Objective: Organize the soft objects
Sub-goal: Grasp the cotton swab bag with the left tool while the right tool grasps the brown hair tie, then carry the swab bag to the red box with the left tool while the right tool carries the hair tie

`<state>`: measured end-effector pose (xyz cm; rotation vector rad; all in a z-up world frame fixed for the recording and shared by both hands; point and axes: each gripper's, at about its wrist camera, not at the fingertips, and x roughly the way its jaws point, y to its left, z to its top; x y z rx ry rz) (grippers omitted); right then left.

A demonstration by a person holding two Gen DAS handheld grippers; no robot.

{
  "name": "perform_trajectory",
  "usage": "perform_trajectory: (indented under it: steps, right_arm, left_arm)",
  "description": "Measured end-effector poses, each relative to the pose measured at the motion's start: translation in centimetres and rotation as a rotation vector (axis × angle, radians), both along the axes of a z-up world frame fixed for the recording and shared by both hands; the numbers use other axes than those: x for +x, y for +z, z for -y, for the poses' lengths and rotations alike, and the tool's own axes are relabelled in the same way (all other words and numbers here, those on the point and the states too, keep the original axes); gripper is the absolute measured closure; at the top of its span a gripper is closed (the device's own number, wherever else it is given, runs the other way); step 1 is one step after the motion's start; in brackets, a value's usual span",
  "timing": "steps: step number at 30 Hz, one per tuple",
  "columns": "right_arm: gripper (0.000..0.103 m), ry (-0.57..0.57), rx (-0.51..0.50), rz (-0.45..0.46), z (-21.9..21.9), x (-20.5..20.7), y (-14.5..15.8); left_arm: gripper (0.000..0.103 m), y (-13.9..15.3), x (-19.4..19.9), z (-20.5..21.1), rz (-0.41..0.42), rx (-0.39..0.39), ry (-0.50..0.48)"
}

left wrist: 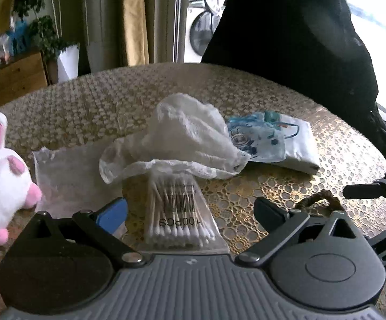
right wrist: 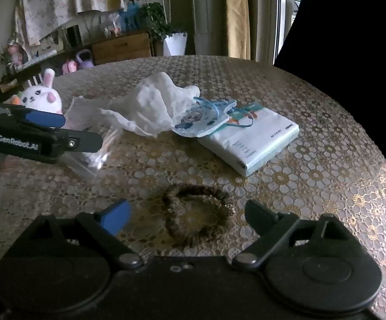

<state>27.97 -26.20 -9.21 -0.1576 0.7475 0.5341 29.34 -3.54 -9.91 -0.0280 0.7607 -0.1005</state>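
A brown scrunchie (right wrist: 197,189) lies flat on the lace tablecloth between the fingers of my right gripper (right wrist: 188,216), which stands open around it without pressing. My left gripper (left wrist: 191,213) is open too, low over a clear bag of cotton swabs (left wrist: 179,213) that lies between its fingers. Just beyond the bag is a crumpled white cloth (left wrist: 190,136). A face mask (right wrist: 201,117) with blue loops rests partly on a tissue pack (right wrist: 251,141). A white and pink plush bunny (left wrist: 0,181) sits at the left. The left gripper (right wrist: 46,136) also shows in the right wrist view.
The round table (right wrist: 326,160) has a gold lace cover. A person in black (left wrist: 286,26) stands behind its far right edge. A thin clear plastic sheet (left wrist: 67,176) lies by the bunny. Beyond the table are a wooden cabinet (right wrist: 120,48), plants and curtains.
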Motion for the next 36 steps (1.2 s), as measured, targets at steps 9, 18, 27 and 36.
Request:
perform_trajectory:
  steps: [9, 18, 27, 36]
  right_arm:
    - [0.018, -0.042, 0.006, -0.024, -0.1, 1.4, -1.0]
    - [0.037, -0.056, -0.035, 0.009, -0.4, 1.3, -0.9]
    - [0.072, -0.087, -0.067, 0.018, -0.3, 1.3, -0.6]
    - [0.084, -0.1, -0.056, 0.022, 0.1, 0.7, 0.2]
  left_arm:
    - [0.016, -1.4, 2.0, 0.0, -0.038, 0.004, -0.012]
    - [0.049, -2.0, 2.3, 0.3, -0.059, 0.037, 0.005]
    - [0.065, -1.6, 2.0, 0.1, -0.053, 0.058, 0.021]
    - [0.067, -0.3, 0.8, -0.5, -0.04, 0.022, 0.015]
